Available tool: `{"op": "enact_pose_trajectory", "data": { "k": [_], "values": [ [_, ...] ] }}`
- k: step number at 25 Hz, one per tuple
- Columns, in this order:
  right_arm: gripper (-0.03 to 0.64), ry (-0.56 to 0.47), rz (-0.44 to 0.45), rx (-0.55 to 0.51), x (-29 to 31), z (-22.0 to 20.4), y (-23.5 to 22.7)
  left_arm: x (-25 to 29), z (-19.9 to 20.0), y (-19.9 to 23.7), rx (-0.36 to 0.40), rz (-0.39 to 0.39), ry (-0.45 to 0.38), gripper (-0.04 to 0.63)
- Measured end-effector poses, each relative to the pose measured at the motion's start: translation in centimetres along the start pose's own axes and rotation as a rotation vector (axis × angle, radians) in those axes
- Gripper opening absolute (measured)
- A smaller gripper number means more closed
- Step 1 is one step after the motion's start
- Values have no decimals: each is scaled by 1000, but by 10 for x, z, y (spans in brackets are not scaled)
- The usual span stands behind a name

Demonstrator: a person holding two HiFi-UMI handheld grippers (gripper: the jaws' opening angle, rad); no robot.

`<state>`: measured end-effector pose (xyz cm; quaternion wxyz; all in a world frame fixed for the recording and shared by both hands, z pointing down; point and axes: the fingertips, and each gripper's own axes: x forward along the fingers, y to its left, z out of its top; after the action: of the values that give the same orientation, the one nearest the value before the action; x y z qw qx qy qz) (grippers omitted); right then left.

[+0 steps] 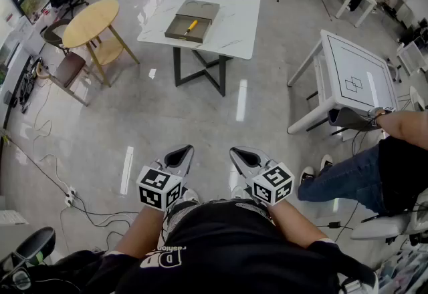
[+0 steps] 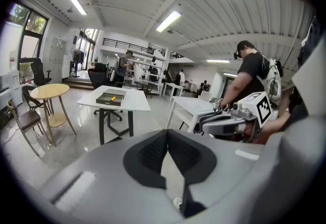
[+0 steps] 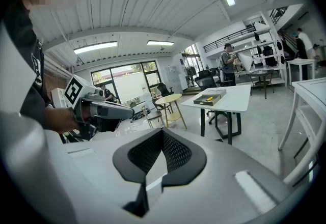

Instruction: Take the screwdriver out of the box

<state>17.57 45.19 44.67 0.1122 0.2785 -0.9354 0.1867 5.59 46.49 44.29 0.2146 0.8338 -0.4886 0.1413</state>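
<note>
Approach phase, no grasp begun yet. Both closed tip to tip with nothing between: left claw (image 1: 183, 151) and right claw (image 1: 237, 152), held low at bottom centre of the head view, close to the body. Screwdriver (image 1: 190, 27), yellow handle, lying inside the open box (image 1: 194, 19) on the white bench (image 1: 234, 29) at upper centre of frame, well apart from both claws, bare floor (image 1: 200, 119) between. Same story in the left gripper view: box (image 2: 111, 97) small at left-middle, far beyond the closed left claw (image 2: 166, 135). In the right gripper view: box (image 3: 210, 99) right of centre, far past the right claw (image 3: 162, 134). Next, probably: walk up to the bench, open one claw, come down over the handle from above, clear of the box walls. Risk of clipping a wall or scraping the box bottom, given a handle lying that low.
</note>
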Motion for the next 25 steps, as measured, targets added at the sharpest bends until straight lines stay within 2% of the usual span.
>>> {"op": "enact_pose_trajectory", "data": {
  "k": [14,25],
  "values": [
    [0,20,34,6,14,1,22,-8,-2,11,-5,-22,-14,58],
    [1,49,-14,6,51,-9,55,-35,-12,52,3,-45,-13,58]
  ]
}}
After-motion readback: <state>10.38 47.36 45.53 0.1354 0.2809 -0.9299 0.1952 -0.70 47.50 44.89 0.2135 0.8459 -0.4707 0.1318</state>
